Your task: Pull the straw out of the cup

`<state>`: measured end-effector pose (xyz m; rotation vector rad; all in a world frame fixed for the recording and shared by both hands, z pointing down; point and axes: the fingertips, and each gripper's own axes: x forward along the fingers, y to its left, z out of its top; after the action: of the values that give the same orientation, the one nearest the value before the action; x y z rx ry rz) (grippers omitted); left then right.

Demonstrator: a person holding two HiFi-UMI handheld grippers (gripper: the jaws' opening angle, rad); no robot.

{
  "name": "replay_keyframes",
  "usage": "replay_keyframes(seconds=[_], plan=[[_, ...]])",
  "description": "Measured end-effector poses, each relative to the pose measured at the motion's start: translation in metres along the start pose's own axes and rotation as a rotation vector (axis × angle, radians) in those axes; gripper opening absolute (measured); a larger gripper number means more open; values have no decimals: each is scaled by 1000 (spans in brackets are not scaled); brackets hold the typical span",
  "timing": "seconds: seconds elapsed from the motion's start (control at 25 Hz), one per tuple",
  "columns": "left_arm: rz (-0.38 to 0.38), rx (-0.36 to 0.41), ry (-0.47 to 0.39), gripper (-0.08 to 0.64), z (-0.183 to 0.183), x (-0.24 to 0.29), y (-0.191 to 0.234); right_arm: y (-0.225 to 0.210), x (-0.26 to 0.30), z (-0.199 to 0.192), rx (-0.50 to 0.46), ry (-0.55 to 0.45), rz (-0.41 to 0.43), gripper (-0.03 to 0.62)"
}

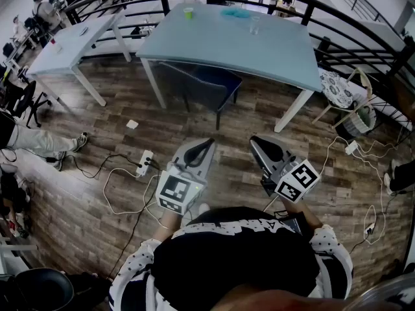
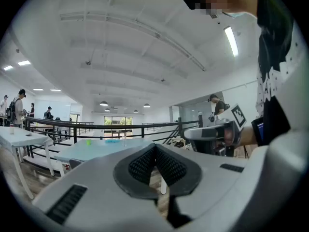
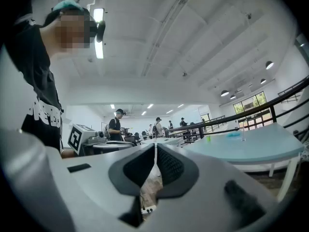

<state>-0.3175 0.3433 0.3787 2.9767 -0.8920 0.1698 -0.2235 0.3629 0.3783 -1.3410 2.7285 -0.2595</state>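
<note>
A person in a black patterned top stands on a wooden floor [image 1: 97,193], holding the left claw [image 1: 209,142] and the right claw [image 1: 254,139] side by side close to the chest and well apart from the pale blue bench [image 1: 227,54] ahead. Both claws are drawn together at the tips, with nothing between them. The clear cup [image 1: 255,24] stands toward the far right of the bench, near a blue object [image 1: 235,13], with a green cup [image 1: 189,12] further left; the straw is too small to make out. A dark chair [image 1: 207,86] sits under the bench, and a power strip [image 1: 145,162] with white cables lies on the floor, left of the left claw
</note>
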Motion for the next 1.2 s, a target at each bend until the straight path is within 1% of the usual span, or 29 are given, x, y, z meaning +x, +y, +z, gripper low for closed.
replay_keyframes(seconds=[0.24, 0.44, 0.52, 0.68, 0.92, 1.12, 1.2], plan=[[-2, 3, -6, 9, 6, 1, 2, 1, 0, 5, -2, -7, -7, 32], [-31, 1, -12, 9, 6, 6, 0, 4, -3, 7, 8, -27, -20, 32], [-55, 3, -13, 9, 6, 12, -4, 2, -9, 7, 4, -29, -41, 34], [-125, 0, -15, 9, 5, 24, -19, -3, -29, 7, 5, -39, -111, 34], [-197, -2, -17, 9, 3, 38, -26, -15, -42, 8, 17, -40, -203, 34], [-231, 0, -20, 9, 6, 38, -29, -9, -45, 8, 13, -26, -221, 34], [-231, 0, -23, 9, 6, 33, -24, -5, -39, 8, 15, -29, -225, 34]])
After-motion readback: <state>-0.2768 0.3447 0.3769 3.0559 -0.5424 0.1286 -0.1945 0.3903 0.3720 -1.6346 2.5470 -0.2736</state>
